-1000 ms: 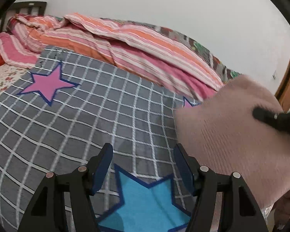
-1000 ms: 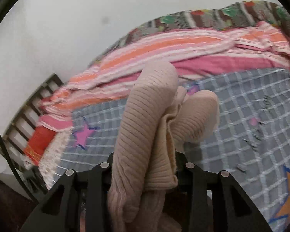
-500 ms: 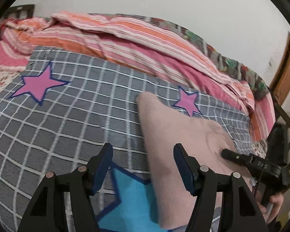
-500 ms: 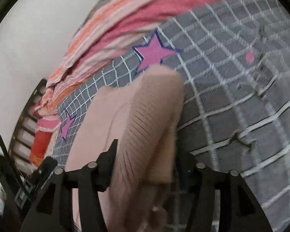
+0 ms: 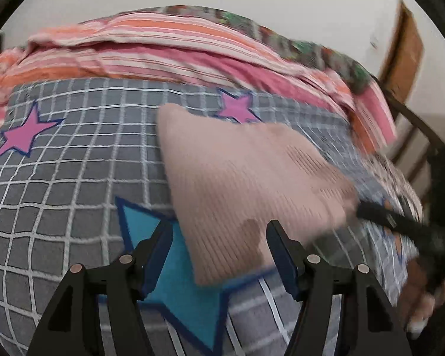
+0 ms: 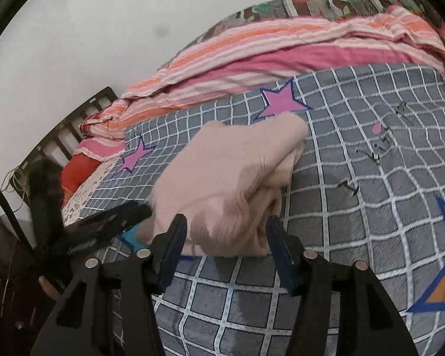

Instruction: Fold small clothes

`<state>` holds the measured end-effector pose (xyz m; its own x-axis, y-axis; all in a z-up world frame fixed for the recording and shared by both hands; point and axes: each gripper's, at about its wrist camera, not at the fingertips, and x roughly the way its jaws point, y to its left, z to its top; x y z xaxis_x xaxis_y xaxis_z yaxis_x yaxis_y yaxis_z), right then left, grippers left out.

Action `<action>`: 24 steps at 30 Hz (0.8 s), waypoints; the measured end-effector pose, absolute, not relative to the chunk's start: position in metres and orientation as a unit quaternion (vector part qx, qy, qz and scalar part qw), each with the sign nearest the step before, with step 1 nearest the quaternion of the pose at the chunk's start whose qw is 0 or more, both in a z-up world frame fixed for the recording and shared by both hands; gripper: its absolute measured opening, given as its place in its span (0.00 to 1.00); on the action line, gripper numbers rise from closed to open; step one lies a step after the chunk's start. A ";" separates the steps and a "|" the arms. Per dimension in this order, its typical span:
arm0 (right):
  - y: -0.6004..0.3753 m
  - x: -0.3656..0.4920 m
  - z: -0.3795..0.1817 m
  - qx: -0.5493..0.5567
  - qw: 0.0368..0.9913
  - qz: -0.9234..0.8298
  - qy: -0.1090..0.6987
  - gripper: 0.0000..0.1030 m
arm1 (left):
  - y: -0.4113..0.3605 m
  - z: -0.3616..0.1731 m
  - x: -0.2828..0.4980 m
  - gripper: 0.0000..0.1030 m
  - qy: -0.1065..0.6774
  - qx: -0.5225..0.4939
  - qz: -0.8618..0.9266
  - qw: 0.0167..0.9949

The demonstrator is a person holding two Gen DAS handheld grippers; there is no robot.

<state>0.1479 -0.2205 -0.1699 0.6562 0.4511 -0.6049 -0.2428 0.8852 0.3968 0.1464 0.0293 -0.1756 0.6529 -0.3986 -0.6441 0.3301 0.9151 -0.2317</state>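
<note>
A second ago clamped in the right gripper (image 6: 224,237), the pink knit garment (image 5: 246,184) now lies bunched on the grey checked bedspread (image 5: 74,178), both grippers' jaws apart, left gripper (image 5: 219,247) empty, ready for folding.

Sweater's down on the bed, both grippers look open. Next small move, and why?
Probably bring the left gripper onto the near edge of the sweater and pinch it. The sweater lies bunched on the checked blanket, unevenly layered, and both the left and the right gripper stand open, holding nothing, so it needs regrasping before folding.
</note>
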 end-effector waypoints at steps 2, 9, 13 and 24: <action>-0.219 0.151 -0.176 0.151 0.894 0.200 0.371 0.48 | 0.022 -0.180 0.137 0.63 0.362 -0.010 -0.201 0.910; -0.223 0.157 -0.185 0.190 0.892 0.218 0.347 0.47 | -0.003 -0.198 0.134 0.63 0.369 0.045 -0.179 0.911; -0.221 0.161 -0.192 0.203 0.887 0.225 0.347 0.44 | -0.013 -0.200 0.133 0.63 0.352 0.058 -0.156 0.921; -0.228 0.157 -0.193 0.160 0.909 0.193 0.333 0.05 | 0.036 -0.201 0.137 0.14 0.347 -0.021 -0.155 0.925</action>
<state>0.1570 -0.2277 -0.1929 0.7036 0.4569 -0.5442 -0.2433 0.8744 0.4197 0.1369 0.0356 -0.2009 0.7106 -0.3010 -0.6360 0.2720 0.9511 -0.1463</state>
